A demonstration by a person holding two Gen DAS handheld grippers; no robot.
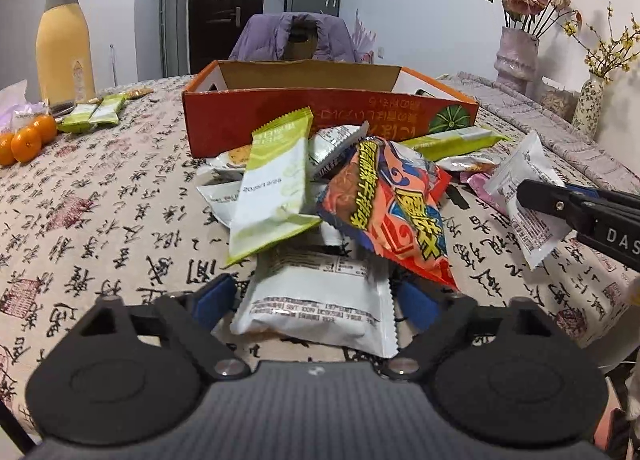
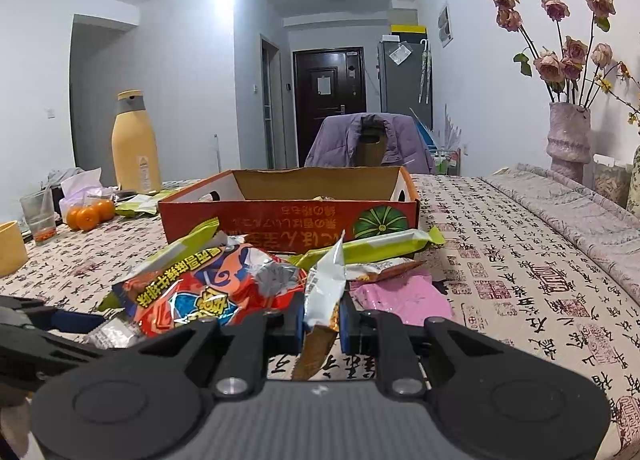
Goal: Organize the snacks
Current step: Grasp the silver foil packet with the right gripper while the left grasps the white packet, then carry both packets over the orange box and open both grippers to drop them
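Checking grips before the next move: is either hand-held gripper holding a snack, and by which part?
The right hand-held gripper pinches a white packet near its lower end. The left hand-held gripper straddles another white packet, its pads not pressing.

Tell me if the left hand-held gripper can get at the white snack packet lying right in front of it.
Probably yes. The white snack packet already lies between the open blue fingers of the left hand-held gripper. Only the orange snack bag overlaps its far edge; the near part is clear.
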